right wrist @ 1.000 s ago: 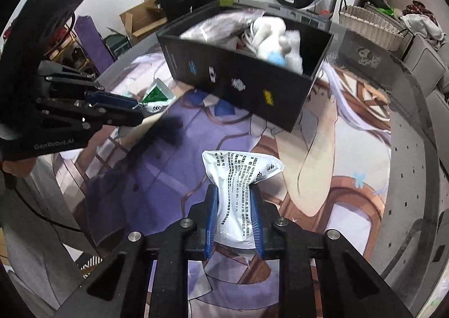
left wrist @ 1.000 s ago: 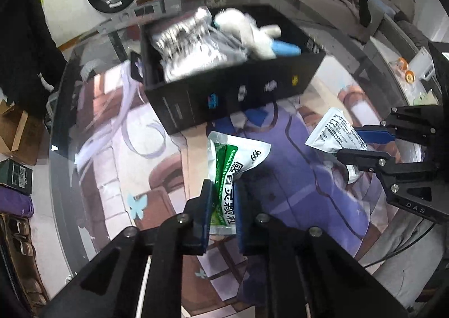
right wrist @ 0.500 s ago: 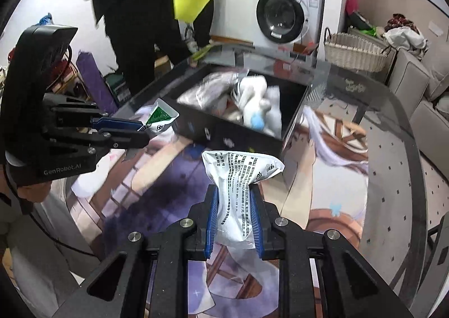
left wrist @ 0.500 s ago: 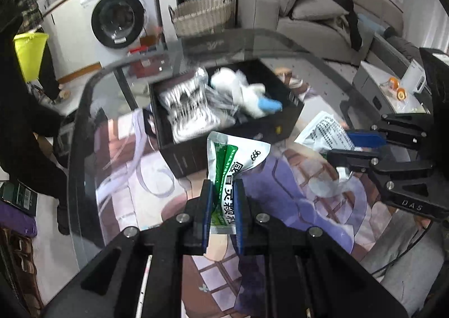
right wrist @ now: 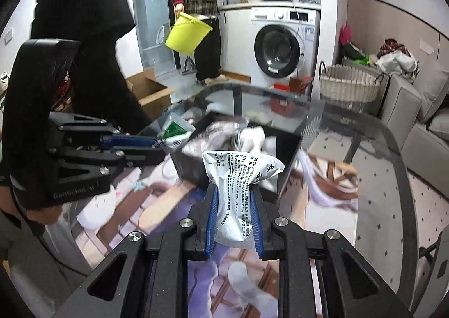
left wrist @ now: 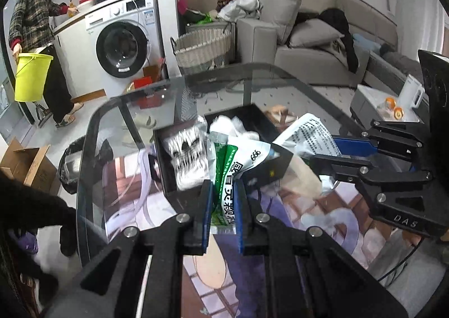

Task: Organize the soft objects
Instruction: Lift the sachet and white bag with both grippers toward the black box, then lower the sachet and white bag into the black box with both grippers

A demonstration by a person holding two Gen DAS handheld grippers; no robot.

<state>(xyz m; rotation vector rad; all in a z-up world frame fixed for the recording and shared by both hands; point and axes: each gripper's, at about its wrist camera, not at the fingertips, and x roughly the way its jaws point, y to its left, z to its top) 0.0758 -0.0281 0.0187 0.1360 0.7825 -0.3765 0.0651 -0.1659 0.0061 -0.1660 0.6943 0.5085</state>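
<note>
My left gripper [left wrist: 222,200] is shut on a green and white pouch [left wrist: 230,169] and holds it up in front of the black box [left wrist: 168,166]. My right gripper [right wrist: 233,205] is shut on a white printed pouch [right wrist: 238,186], also raised before the box [right wrist: 193,166]. The box holds a white plush toy [left wrist: 233,124] and a clear crinkled bag [left wrist: 188,161]. Each gripper shows in the other's view: the right one [left wrist: 328,152] with its white pouch [left wrist: 308,135], the left one [right wrist: 157,147] with its green pouch [right wrist: 175,133].
The box stands on a glass table [left wrist: 92,149] covered by a printed mat [right wrist: 174,205]. Beyond the table are a washing machine [right wrist: 280,48], a wicker basket [left wrist: 202,48], a sofa [left wrist: 314,46], a cardboard box [right wrist: 146,90] and a person with a yellow bucket [right wrist: 188,34].
Both grippers have lifted and tilted up with their pouches, so the box looks smaller and lower and the room behind has come into view.
</note>
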